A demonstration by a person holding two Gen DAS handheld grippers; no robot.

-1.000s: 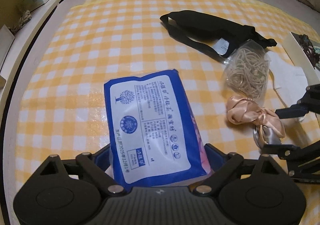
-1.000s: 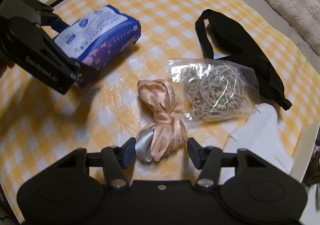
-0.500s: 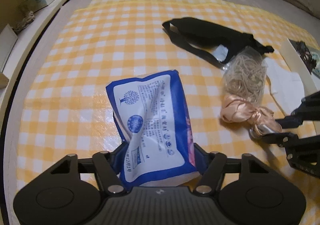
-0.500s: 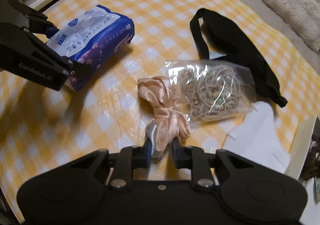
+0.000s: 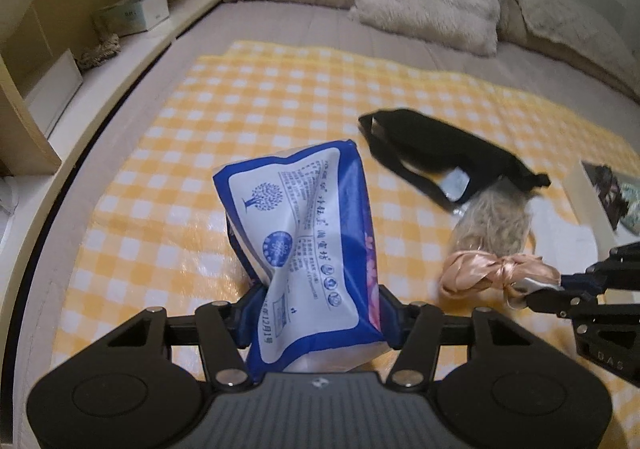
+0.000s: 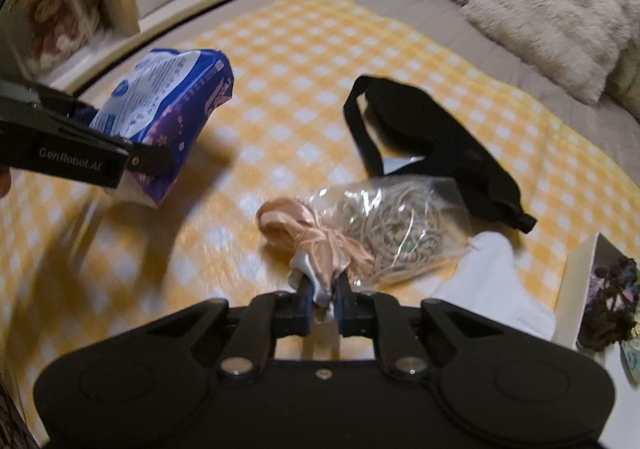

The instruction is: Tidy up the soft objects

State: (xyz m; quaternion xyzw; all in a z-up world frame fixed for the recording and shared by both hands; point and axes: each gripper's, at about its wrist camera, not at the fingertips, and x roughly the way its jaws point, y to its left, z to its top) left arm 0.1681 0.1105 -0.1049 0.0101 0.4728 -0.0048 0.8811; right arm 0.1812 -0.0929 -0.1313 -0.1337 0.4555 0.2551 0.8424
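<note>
While both tongs are closed on loads | pack [image 5: 304,245] is clamped in left gripper [image 5: 314,319], raised off cloth [image 5: 256,97] | ribbon [image 6: 316,245] is pinched by right gripper [image 6: 320,303], apparently for sorting

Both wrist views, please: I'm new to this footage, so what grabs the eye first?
The blue tissue pack, clamped in the left gripper and lifted off the yellow checked cloth. To its right, the right gripper pinches the peach ribbon, beside a bag of cord.
</note>
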